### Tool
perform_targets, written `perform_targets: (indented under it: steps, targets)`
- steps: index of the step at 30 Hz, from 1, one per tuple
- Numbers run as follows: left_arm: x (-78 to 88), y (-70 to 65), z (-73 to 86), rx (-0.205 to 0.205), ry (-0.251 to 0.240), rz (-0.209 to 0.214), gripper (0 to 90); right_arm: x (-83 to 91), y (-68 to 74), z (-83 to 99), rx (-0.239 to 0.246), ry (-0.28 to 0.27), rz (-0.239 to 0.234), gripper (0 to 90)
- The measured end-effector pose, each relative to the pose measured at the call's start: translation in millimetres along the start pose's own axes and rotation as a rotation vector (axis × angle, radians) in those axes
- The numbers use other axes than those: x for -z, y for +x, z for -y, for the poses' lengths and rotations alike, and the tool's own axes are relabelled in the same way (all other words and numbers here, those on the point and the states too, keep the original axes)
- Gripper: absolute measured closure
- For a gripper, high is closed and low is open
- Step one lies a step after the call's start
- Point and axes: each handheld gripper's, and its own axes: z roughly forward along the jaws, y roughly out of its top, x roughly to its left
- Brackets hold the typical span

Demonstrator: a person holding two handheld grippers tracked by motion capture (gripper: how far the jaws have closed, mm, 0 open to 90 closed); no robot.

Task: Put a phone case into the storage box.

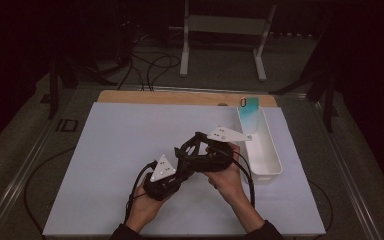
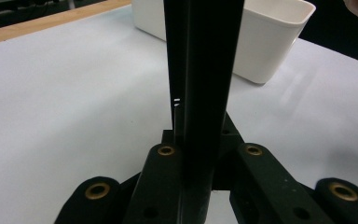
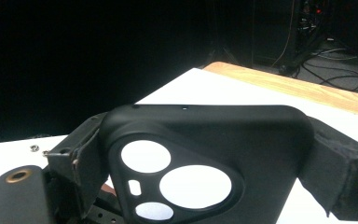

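Black phone case (image 3: 205, 158), three camera cutouts.

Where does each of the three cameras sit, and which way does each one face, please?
High view: above the person's side, looking forward and down on the table; forearms, hands and both grippers show.
Left gripper view: on the left gripper, along its shut jaws toward the white bin.
Right gripper view: on the right gripper, facing the black phone case it clamps.
Shared: the white tabletop.
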Motion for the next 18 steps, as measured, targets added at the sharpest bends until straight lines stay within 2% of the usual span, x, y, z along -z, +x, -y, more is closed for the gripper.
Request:
perform_targets:
  steps: [7, 9, 11, 18]
  targets:
    - [-1.1, -0.2, 0.2, 0.003, 0.003, 0.002, 84.4, 0.6, -0.4, -0.1, -0.001, 0.009, 0.007, 12.8]
    - [-1.2, 0.2, 0.2, 0.007, -0.001, 0.010, 81.7, 0.8, -0.5, 0.1, 0.000, 0.011, 0.009, 13.0]
    - [-0.1, 1.2, -0.2, 0.013, -0.011, 0.017, 77.4, 0.5, -0.2, 0.4, 0.006, 0.013, 0.008, 13.1]
    - [3.1, 7.9, -0.2, 0.039, -0.024, 0.027, 52.6, -0.3, -0.3, 0.7, 0.010, 0.013, 0.005, 13.2]
